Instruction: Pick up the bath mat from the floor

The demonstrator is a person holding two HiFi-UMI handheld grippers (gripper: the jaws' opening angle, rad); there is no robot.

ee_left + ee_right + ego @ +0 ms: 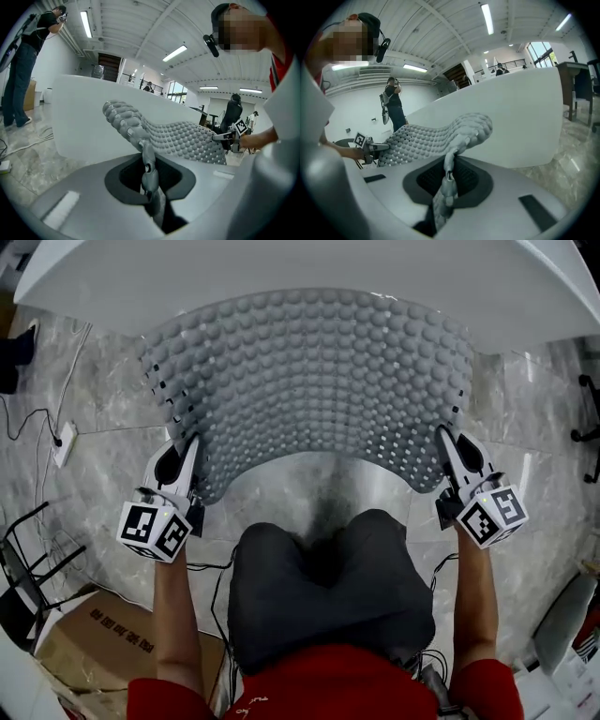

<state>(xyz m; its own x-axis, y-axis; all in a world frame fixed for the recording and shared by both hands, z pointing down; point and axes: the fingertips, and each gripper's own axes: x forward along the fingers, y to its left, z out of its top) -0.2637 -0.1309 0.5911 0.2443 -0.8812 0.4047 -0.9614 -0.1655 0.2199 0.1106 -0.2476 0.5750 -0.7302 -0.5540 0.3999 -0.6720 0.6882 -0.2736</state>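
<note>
A grey bath mat [309, 381] with rows of round bumps and small holes hangs in the air, stretched between my two grippers, its far edge against the white bathtub [309, 277]. My left gripper [192, 470] is shut on the mat's near left corner. My right gripper [445, 456] is shut on its near right corner. In the left gripper view the mat's edge [147, 164] runs pinched between the jaws and the mat [183, 138] spreads toward the other gripper. In the right gripper view the mat's edge [447, 183] is likewise clamped, with the mat [436, 136] sagging to the left.
A white bathtub rim curves along the top of the head view. The marble floor [84, 409] carries a power strip [64, 443] and cables at left. A cardboard box [103, 643] and a black stand [23, 568] sit at lower left. A person [21, 61] stands farther off.
</note>
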